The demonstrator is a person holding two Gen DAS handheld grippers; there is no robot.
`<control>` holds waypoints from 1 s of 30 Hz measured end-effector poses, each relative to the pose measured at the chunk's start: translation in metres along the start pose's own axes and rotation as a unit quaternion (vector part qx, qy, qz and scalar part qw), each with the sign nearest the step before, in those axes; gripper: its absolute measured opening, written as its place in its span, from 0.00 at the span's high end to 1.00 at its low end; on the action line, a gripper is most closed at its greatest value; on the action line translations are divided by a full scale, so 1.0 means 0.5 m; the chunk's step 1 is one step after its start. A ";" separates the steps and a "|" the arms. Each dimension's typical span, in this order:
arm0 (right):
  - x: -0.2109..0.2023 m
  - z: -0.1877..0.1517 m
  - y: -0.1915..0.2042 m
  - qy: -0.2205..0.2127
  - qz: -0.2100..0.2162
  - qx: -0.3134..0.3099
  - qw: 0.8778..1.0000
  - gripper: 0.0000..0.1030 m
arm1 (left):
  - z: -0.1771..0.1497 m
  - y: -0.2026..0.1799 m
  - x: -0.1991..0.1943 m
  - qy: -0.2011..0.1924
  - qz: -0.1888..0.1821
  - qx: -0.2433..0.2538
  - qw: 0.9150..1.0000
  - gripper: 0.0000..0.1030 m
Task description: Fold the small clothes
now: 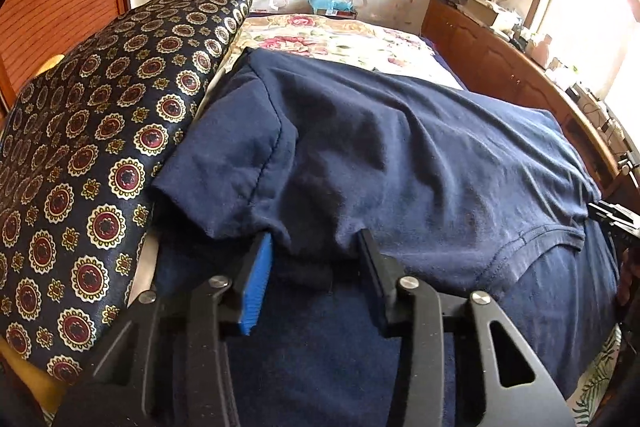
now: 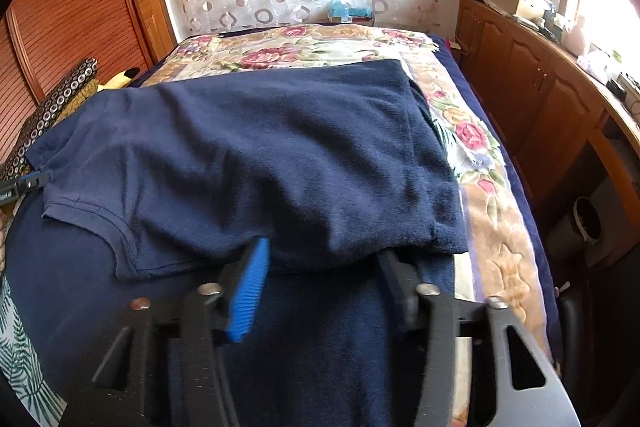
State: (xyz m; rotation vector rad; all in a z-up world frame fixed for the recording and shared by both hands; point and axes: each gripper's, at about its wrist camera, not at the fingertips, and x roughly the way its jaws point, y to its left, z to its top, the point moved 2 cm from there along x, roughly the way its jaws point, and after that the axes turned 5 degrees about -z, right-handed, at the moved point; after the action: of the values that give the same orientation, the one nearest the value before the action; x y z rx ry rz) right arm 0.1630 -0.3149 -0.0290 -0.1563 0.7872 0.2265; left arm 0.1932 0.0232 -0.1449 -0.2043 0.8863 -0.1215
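- The navy shirt [image 1: 400, 155] lies spread on the floral bed [image 2: 492, 187], its near edge draped over both grippers' tips.
- Left gripper [image 1: 316, 247]: fingers apart, tips under the sleeve-side hem, beside a patterned cushion [image 1: 100, 155].
- Right gripper [image 2: 324, 255]: fingers apart, tips hidden beneath the shirt's edge.

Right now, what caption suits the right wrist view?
Open right tool slides under a navy T-shirt's near edge on a floral bedspread.

A navy T-shirt [image 1: 400, 155] lies on the flowered bedspread [image 1: 344, 39]. The left gripper [image 1: 316, 243] has its fingers spread, tips tucked under the shirt's near edge. A patterned cushion [image 1: 100, 163] leans alongside.
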 end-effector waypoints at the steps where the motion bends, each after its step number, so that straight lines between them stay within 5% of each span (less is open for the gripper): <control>1: 0.000 0.000 -0.001 0.000 -0.004 -0.003 1.000 0.64 | 0.000 0.003 0.000 -0.001 0.001 0.002 1.000 0.62; 2: 0.002 0.000 0.000 -0.001 -0.008 -0.005 1.000 0.78 | -0.003 0.005 0.000 -0.003 0.002 0.005 1.000 0.64; 6: 0.002 0.002 0.002 -0.002 0.001 -0.019 1.000 0.96 | 0.007 0.012 0.001 -0.003 -0.005 0.020 1.000 0.84; 9: -0.001 0.003 0.007 -0.011 -0.004 -0.031 0.999 0.98 | 0.006 0.001 -0.004 -0.005 -0.005 0.033 0.999 0.91; 30: -0.148 -0.060 -0.012 -0.115 -0.005 -0.001 0.993 0.98 | -0.036 -0.007 -0.197 -0.094 -0.038 0.068 0.992 0.92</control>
State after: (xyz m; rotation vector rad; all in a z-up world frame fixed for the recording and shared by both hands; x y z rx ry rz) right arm 0.0935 -0.3381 0.0036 -0.1334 0.5560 0.2311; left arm 0.1175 0.0360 -0.0807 -0.1191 0.6796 -0.2296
